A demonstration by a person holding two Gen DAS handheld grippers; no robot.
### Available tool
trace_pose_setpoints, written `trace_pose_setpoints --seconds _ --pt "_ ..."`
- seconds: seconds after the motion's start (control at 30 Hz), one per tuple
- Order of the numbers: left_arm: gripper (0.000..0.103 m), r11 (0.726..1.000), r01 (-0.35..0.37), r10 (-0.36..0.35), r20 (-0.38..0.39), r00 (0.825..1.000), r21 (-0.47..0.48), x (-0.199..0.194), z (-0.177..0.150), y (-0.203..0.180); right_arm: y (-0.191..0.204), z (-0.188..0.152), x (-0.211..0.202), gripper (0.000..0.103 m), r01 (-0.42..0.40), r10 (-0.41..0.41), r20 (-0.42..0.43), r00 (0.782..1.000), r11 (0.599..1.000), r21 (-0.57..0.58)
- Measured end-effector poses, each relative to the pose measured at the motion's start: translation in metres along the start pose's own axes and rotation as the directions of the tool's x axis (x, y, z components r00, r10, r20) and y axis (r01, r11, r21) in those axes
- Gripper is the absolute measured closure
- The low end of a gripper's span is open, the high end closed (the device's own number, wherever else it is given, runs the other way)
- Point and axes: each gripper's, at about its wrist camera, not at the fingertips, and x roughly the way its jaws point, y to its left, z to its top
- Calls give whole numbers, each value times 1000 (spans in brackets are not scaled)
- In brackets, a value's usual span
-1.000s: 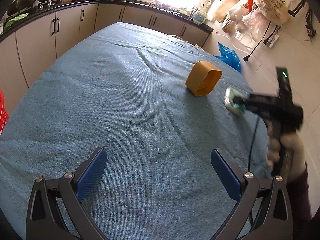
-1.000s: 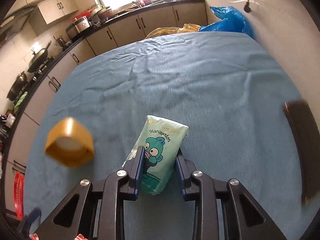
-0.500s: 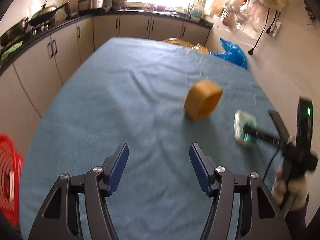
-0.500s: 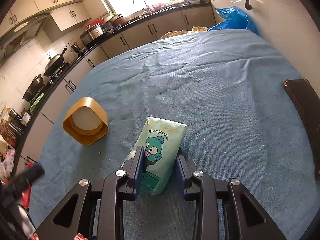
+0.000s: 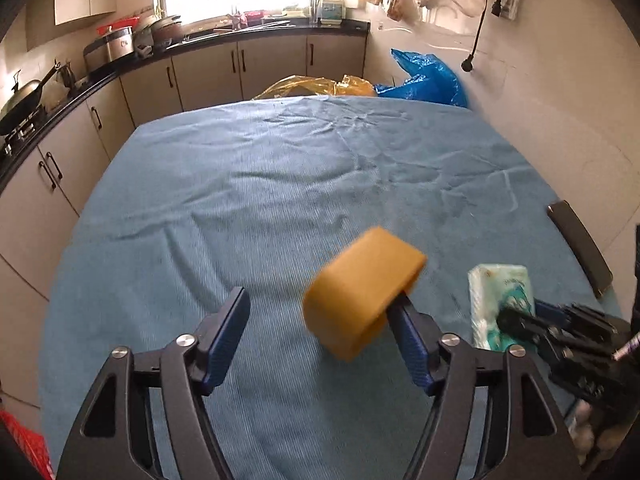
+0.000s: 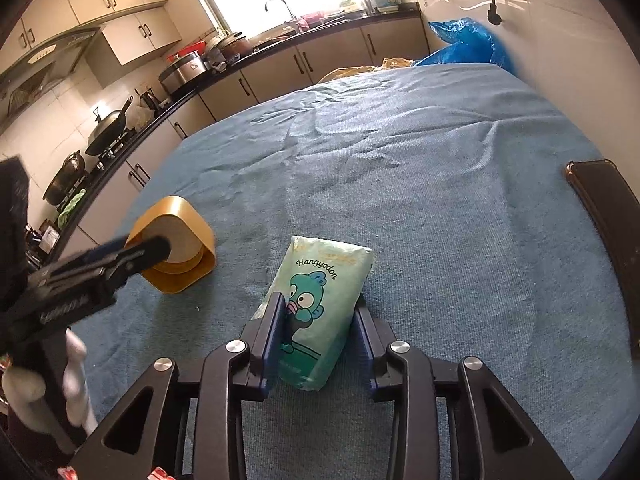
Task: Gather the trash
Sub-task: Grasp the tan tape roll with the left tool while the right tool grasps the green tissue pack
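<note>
A yellow rounded-square container (image 5: 360, 288) lies on its side on the blue cloth (image 5: 280, 180), blurred. My left gripper (image 5: 320, 298) is at it with jaws opening. The container sits against the right finger and leaves a gap to the left pad. In the right wrist view one of its fingers (image 6: 148, 248) crosses the container's (image 6: 176, 282) open mouth. A pale green tissue pack (image 6: 324, 280) with a cartoon fish stands between the pads of my right gripper (image 6: 318, 304), resting on the cloth. Those jaws are opening while the pads still touch it. The left wrist view shows the pack (image 5: 500, 284) too.
A dark flat slab (image 6: 608, 220) lies at the table's right edge. Beyond the far edge are a blue bag (image 5: 428, 80) and a yellow bag (image 5: 312, 84). Cabinets line the left and back. A red basket (image 5: 24, 448) sits low on the left.
My left gripper has swung across the table to the yellow container, and its jaws stand narrower than a second ago. The right gripper has stayed put with the pack, jaws slightly wider.
</note>
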Motion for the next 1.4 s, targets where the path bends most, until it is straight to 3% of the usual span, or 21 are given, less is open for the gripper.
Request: trace_pose_setpoints --seconds 0.2,0.23,0.27,0.3,0.5,0.8,1.1,1.27,1.4 --pt "33 984 131 -134 -21 991 -123 12 4 12 5 0 1 61 12 -12 3 1000 1000 -24" --pt "40 982 134 -138 -27 990 -130 13 2 12 4 0 2 61 11 -11 3 1000 1000 -23" --pt "67 983 128 -134 -35 990 -133 14 -1 11 3 0 2 61 9 -9 3 1000 1000 -21" --pt "82 984 118 -126 -52 991 -134 16 -2 8 4 0 1 62 9 -9 3 1000 1000 -18" --pt "83 984 96 -98 -7 995 -150 -13 -16 6 3 -1 0 67 10 -10 -1 1000 1000 -6" --pt "83 982 36 -26 56 998 -186 -91 -60 13 4 -3 -9 82 21 -20 43 999 1000 -17" --pt "83 945 -29 45 40 998 -327 -129 -116 40 27 -6 -30 89 37 -24 129 991 994 -101" --pt "83 919 -136 159 33 987 -371 -147 -141 56 40 -17 -40 89 16 -7 85 996 993 -114" --pt "83 901 -149 173 23 985 -408 -152 -157 71 63 -29 -46 89 59 -52 47 998 983 -175"
